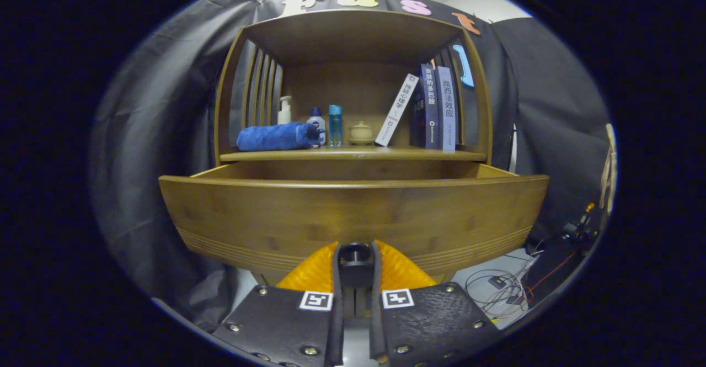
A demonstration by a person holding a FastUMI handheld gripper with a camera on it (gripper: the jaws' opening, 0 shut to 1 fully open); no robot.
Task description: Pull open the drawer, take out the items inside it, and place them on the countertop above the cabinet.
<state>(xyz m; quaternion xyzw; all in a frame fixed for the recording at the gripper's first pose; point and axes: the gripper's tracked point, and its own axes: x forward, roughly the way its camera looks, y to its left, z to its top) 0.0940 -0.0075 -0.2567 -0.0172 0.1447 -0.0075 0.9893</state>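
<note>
Fingers (336, 278) of the gripper (356, 254): two black pads backed by orange ribs, drawn close together and clamped on a small dark knob (354, 258) at the bottom edge of the drawer (353, 218) front. Both pads press the knob's sides; only the knob's width keeps them apart.

Drawer: wooden, with grooved lines along the lower edge of its face. It stands pulled out from the cabinet (353, 30), its front directly ahead of the fingers and its top rim above them. The inside is hidden behind the front panel, so any contents cannot be told.

Countertop (353, 154): the wooden shelf surface just above and behind the drawer, under the cabinet's open upper bay. Items on it, from its left edge to its right:
- rolled blue towel (276, 137), lying on its side near the left edge;
- white pump bottle (284, 110), behind the towel;
- small white bottle with a blue cap (316, 121), touching the towel's end;
- tall blue bottle (335, 125), just beside it;
- small pale lidded pot (361, 133), near the middle;
- white book (397, 109), leaning right against dark upright books (438, 107) at the right edge.

Floor at the cabinet's lower right: loose cables (504, 290).
</note>
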